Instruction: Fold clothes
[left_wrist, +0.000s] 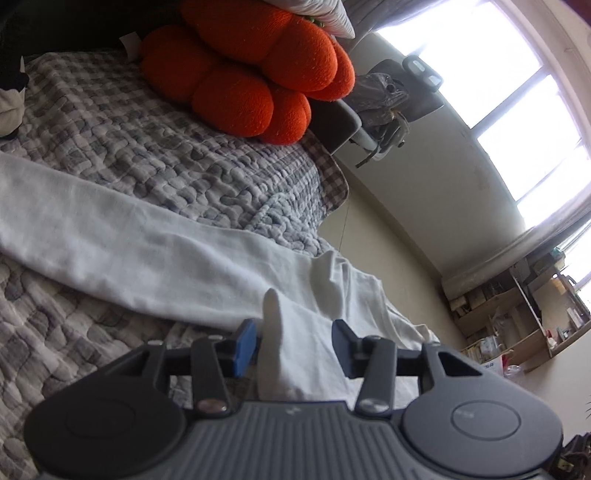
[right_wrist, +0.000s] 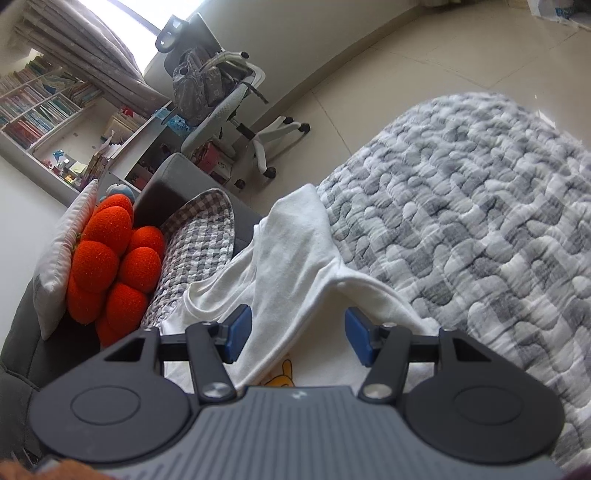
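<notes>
A white long-sleeved garment (left_wrist: 147, 251) lies across the grey checked quilt (left_wrist: 155, 155), one sleeve stretched to the left. My left gripper (left_wrist: 293, 343) is open just over it, and a raised fold of the cloth (left_wrist: 271, 325) stands between the blue pads, close to the left one. In the right wrist view the same white garment (right_wrist: 295, 251) is bunched, with a ridge running away from me. A yellow print (right_wrist: 282, 373) peeks out near the gripper body. My right gripper (right_wrist: 298, 338) is open and straddles that ridge of cloth.
An orange lumpy plush cushion (left_wrist: 251, 74) (right_wrist: 110, 258) rests at the head of the quilt beside a white pillow (right_wrist: 62, 258). Past the bed edge are tiled floor (right_wrist: 369, 66), an office chair (right_wrist: 229, 96) hung with a bag, bookshelves (right_wrist: 44, 107) and a bright window (left_wrist: 517, 92).
</notes>
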